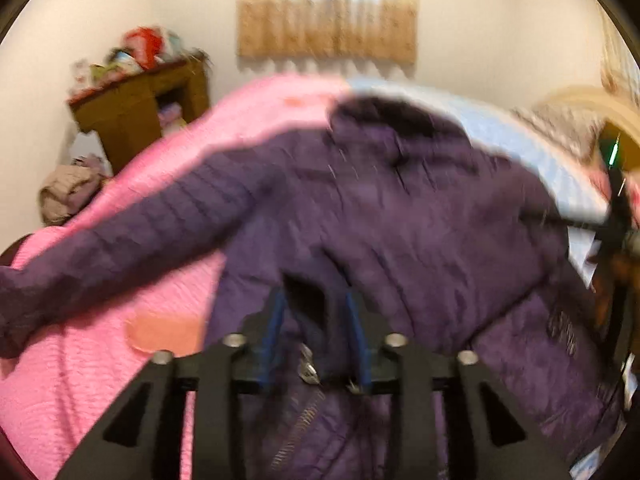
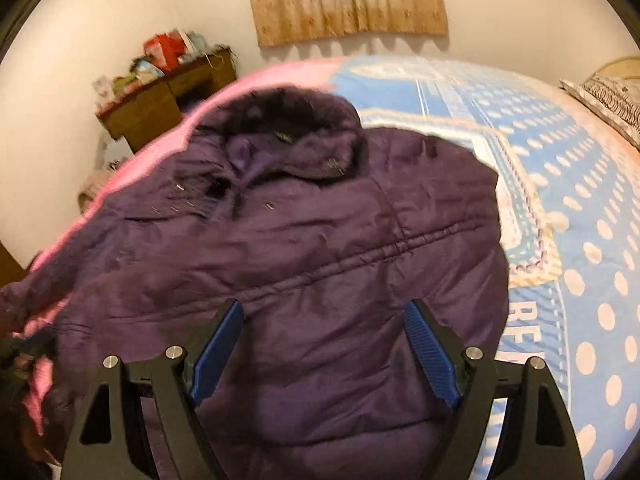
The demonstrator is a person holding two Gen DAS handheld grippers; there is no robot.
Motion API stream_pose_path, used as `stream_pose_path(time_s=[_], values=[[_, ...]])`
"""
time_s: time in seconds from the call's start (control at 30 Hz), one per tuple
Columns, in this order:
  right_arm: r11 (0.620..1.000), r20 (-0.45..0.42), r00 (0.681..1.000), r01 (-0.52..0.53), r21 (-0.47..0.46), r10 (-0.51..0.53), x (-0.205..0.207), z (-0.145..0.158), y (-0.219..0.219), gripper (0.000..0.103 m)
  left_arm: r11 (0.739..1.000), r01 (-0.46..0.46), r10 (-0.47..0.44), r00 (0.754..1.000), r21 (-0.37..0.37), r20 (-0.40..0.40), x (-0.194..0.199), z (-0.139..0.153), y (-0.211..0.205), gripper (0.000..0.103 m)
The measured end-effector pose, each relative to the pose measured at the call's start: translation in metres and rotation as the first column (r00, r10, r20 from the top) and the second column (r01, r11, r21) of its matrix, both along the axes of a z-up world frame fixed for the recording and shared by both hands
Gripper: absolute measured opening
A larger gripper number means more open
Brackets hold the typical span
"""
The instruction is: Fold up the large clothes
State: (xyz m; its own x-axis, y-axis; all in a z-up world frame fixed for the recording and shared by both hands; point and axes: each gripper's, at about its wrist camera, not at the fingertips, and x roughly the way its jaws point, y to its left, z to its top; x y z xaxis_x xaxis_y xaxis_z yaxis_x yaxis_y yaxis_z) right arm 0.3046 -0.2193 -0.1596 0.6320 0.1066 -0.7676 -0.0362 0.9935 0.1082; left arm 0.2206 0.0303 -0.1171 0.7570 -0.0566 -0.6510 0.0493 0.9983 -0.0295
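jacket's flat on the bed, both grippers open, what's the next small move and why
Probably send the left gripper over to the sleeve that lies stretched out on the pink blanket, to fold it across the jacket. The right gripper hangs open above the body, holding nothing.

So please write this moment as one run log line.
task: fold purple jacket | place: on bed | left gripper: open over zipper hem | right gripper: open above jacket, holding nothing
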Motion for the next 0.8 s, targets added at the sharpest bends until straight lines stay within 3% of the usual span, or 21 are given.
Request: stream_pose_path(time_s=[0.07,0.1,0.2,0.33,0.4,0.47,0.73,0.8], values=[[1.000,-0.014,1.000,-0.002,-0.022,0.001,0.004,-0.009,0.003,0.083,1.000,-0.016,0.015,0.997,0.008,0.073,-0.002,0.015,0.000,0.070],[0.999,-0.017,1.000,-0.001,-0.032,0.000,0.005,-0.011,0.005,0.083,1.000,-0.006,0.004,0.996,0.021,0.088,0.001,0.019,-0.005,0.073],[0.997,-0.033,0.999,-0.008,-0.075,0.006,0.008,-0.019,0.011,0.084,0.998,0.018,-0.022,0.998,0.058,0.063,0.019,0.011,-0.023,0.073],[0.996,-0.028,0.999,-0.022,-0.088,0.020,0.007,-0.024,0.011,0.085,0.986,0.006,-0.003,1.000,0.165,-0.017,0.045,-0.026,-0.040,0.075],[0.996,-0.028,0.999,-0.028,-0.084,0.025,0.009,-0.028,0.010,0.086,0.987,0.001,0.011,0.997,0.164,-0.073,0.054,-0.043,-0.035,0.078],[0.996,-0.026,0.999,-0.028,-0.088,0.026,0.010,-0.030,0.010,0.086,0.986,-0.014,0.026,0.997,0.166,-0.073,0.053,-0.046,-0.032,0.089],[0.994,-0.032,0.998,-0.054,-0.090,0.052,0.010,-0.025,0.011,0.089,0.997,-0.021,0.030,0.992,0.076,-0.123,0.055,-0.056,-0.020,0.100],[0.998,0.048,0.999,-0.004,-0.059,0.007,0.000,-0.002,0.000,0.088,0.997,-0.020,0.029,0.993,0.069,-0.118,0.056,-0.056,-0.020,0.100]])
